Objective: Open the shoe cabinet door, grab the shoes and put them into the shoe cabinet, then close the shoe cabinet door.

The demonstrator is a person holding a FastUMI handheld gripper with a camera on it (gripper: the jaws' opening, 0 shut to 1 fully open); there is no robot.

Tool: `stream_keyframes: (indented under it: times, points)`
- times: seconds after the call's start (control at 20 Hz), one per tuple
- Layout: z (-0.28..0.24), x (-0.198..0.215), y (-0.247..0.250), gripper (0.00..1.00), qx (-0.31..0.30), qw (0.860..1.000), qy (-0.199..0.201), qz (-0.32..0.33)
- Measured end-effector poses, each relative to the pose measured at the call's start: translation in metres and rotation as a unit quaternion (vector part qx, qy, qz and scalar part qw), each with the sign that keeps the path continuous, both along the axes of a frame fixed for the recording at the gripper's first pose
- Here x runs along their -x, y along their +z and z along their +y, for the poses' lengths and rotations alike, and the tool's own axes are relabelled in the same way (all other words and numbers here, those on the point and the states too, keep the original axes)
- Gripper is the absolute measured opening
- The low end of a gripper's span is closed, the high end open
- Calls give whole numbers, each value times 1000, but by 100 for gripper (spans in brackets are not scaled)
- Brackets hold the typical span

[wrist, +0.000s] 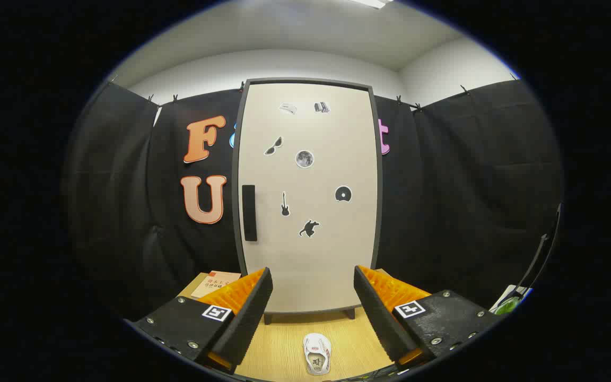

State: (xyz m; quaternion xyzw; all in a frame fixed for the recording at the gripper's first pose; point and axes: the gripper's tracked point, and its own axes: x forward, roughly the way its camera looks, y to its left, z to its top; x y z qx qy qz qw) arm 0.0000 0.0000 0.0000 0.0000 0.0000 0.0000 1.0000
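Observation:
The shoe cabinet (308, 196) stands upright beyond my fingers, its pale door shut and dotted with small dark stickers. A dark vertical handle (249, 213) sits on the door's left side. A white shoe (316, 354) lies on the wooden floor (284, 345) just in front of the cabinet, low between my two fingers and clear of both. My gripper (313, 297) is open, with a wide gap and nothing held.
Black cloth walls close in the booth on both sides of the cabinet. A brown cardboard piece (214, 284) lies on the floor left of the cabinet, behind my left finger. A dark stand with something green (517, 294) shows at the far right.

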Motion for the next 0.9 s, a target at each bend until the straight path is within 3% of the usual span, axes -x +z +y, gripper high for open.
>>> stream_keyframes:
  times: [0.9]
  points:
    - [20,-19,-5,96,-5,1000,11,12]
